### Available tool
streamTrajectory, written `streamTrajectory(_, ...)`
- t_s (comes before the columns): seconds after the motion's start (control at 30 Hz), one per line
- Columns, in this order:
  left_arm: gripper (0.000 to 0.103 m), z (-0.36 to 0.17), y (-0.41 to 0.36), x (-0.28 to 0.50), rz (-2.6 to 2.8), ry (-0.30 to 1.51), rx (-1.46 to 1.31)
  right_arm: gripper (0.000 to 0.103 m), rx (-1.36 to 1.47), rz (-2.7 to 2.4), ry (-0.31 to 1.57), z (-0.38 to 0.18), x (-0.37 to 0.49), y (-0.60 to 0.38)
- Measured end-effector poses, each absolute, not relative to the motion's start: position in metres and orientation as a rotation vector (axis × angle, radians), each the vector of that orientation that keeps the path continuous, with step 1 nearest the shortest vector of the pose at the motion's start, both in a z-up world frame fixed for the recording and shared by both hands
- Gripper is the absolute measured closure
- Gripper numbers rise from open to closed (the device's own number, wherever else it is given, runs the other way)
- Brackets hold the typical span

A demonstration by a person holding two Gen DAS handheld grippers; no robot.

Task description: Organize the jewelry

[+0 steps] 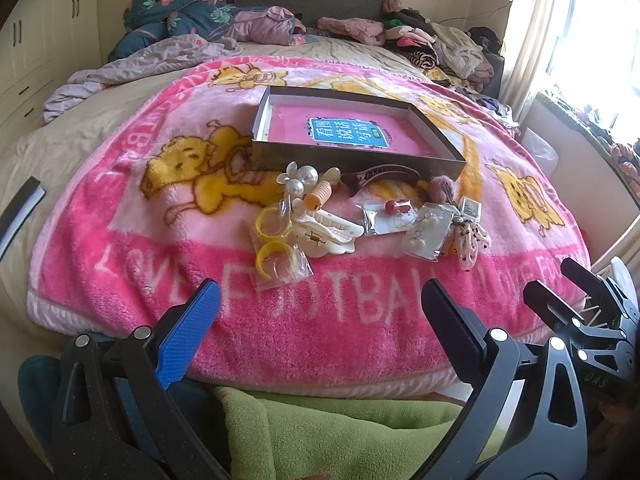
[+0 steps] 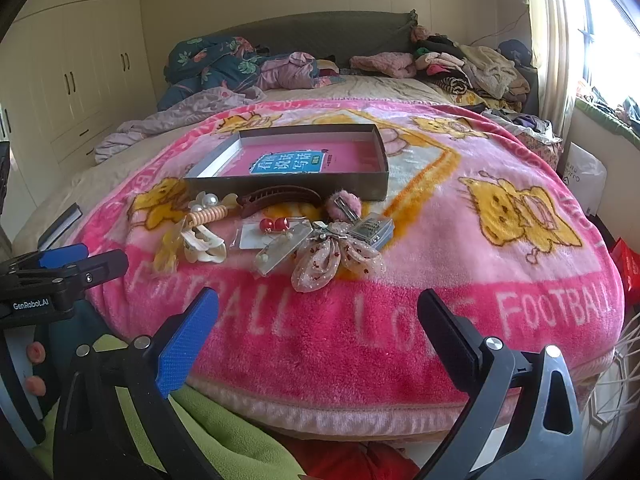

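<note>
A shallow dark box (image 1: 440, 138) (image 2: 296, 182) with a pink book inside lies on a pink blanket. In front of it is a pile of jewelry and hair pieces: pearl flower (image 1: 300, 178), brown hair claw (image 1: 380, 174) (image 2: 276, 196), white claw clip (image 1: 324, 228) (image 2: 204, 246), yellow rings in a bag (image 1: 274, 248), red bead earrings (image 2: 274, 224), a dotted bow (image 2: 336, 260) and a pink pompom clip (image 2: 344, 204). My left gripper (image 1: 320, 312) is open and empty, short of the pile. My right gripper (image 2: 318, 320) is open and empty, short of the bow.
The pink blanket (image 1: 120, 240) covers the near part of a bed. Clothes (image 2: 472, 64) and a floral quilt (image 1: 176, 8) are heaped at the far end. A green cloth (image 1: 320, 432) lies below the bed edge. Wardrobes (image 2: 72, 72) stand left, a window right.
</note>
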State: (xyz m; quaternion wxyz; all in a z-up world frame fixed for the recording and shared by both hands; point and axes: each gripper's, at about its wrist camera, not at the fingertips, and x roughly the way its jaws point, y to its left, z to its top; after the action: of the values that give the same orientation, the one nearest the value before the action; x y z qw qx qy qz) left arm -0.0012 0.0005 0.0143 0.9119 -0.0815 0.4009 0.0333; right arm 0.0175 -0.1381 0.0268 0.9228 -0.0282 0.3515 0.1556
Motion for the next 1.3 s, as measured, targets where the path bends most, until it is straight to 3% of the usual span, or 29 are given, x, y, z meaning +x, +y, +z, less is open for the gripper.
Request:
streamTrajectory(0.73, 0.011, 0.006, 0.039, 0.01, 0.121, 0.814, -0.259, 0.006, -0.066, 0.375, 0.749, 0.02, 0.045, -0.119)
streamTrajectory(1.3, 0.011, -0.015, 0.038, 0.067, 0.015, 0.899, -0.217, 0.006, -0.043, 0.306, 0.809, -0.004, 0.095, -0.131)
